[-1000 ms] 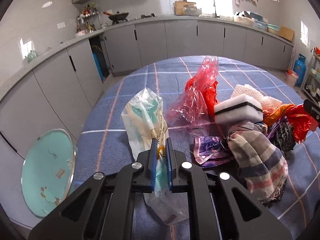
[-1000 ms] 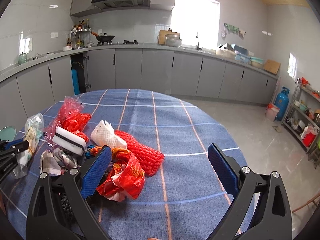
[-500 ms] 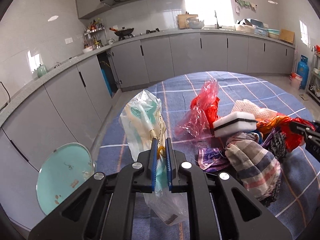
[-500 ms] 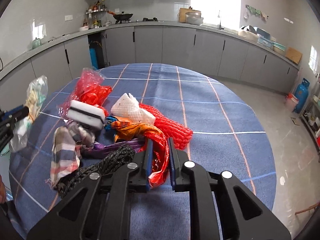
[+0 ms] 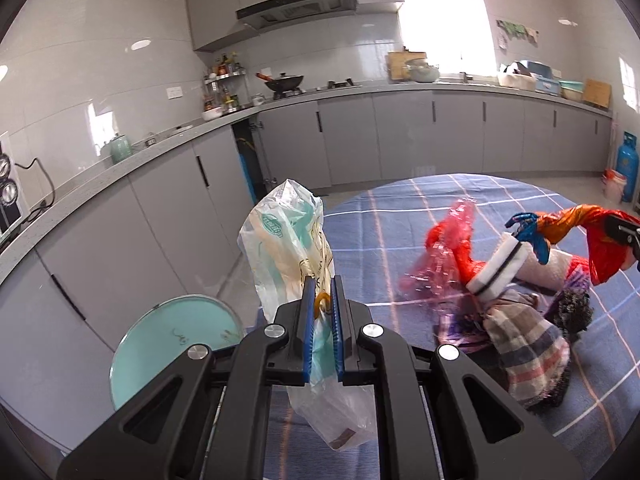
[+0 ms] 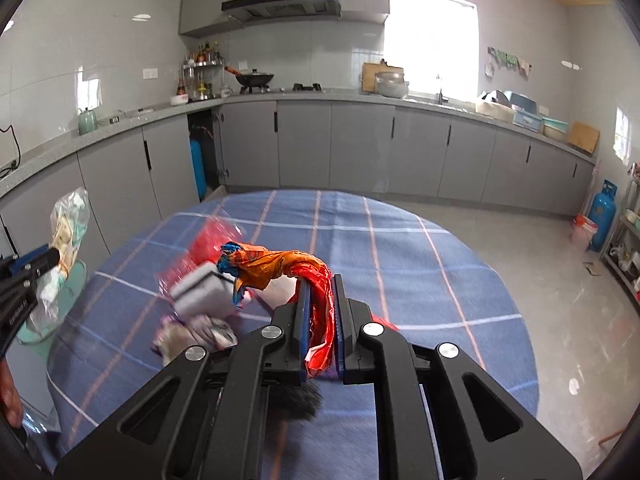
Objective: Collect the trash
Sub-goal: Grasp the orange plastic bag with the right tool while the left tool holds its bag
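My left gripper (image 5: 321, 284) is shut on a clear plastic bag (image 5: 288, 240) with green print and holds it off the blue checked table (image 5: 380, 232). The bag hangs above and below the pads. My right gripper (image 6: 320, 284) has its jaws closing on a red and orange foil wrapper (image 6: 280, 262), and the pads pinch its red end. The wrapper's twisted orange part sticks out to the left, above the pile. In the left wrist view the right gripper (image 5: 624, 232) shows at the right edge with the wrapper (image 5: 576, 216).
On the table lie a white and black sponge (image 5: 500, 268), a red cellophane bag (image 5: 444, 256), a striped cloth (image 5: 524, 344) and a dark scourer (image 5: 572, 308). A round teal lid (image 5: 172, 344) stands low at the left. Grey cabinets (image 6: 360, 148) line the walls.
The right gripper went from wide open to shut on the red and orange wrapper and lifted it. The left gripper rose with the plastic bag. The sponge tipped over.
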The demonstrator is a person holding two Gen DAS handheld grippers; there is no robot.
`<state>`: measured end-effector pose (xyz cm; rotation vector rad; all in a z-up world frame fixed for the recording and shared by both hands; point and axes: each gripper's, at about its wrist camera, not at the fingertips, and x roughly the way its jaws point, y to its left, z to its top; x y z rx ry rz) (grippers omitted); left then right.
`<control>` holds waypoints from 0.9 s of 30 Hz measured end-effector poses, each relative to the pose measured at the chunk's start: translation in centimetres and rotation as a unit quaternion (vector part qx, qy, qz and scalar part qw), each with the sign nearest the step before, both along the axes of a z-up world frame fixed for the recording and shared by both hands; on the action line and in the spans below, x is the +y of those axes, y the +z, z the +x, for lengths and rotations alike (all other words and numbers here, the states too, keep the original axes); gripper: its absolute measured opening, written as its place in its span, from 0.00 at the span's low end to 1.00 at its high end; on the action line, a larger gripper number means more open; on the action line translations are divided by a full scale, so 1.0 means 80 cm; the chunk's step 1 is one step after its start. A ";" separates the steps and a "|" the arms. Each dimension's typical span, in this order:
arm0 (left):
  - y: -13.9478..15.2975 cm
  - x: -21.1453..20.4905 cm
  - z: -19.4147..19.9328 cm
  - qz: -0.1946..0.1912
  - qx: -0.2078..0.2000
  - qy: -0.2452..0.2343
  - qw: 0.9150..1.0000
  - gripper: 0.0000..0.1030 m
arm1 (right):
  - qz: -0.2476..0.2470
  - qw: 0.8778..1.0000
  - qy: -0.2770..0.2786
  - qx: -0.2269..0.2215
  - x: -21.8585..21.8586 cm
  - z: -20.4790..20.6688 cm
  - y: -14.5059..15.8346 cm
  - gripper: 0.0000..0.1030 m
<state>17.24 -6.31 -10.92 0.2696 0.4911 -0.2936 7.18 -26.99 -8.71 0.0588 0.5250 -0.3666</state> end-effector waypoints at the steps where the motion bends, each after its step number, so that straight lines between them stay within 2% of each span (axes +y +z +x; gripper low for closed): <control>1: 0.000 0.002 0.002 0.000 -0.001 0.003 1.000 0.08 | -0.004 1.000 0.001 -0.003 0.005 0.008 0.004 0.10; 13: -0.003 0.047 0.022 -0.002 0.004 0.050 0.999 0.08 | -0.007 0.998 0.064 -0.022 0.065 0.066 0.027 0.10; 27: -0.004 0.109 0.042 0.002 0.010 0.112 0.994 0.09 | 0.008 0.989 0.143 -0.025 0.139 0.122 0.026 0.10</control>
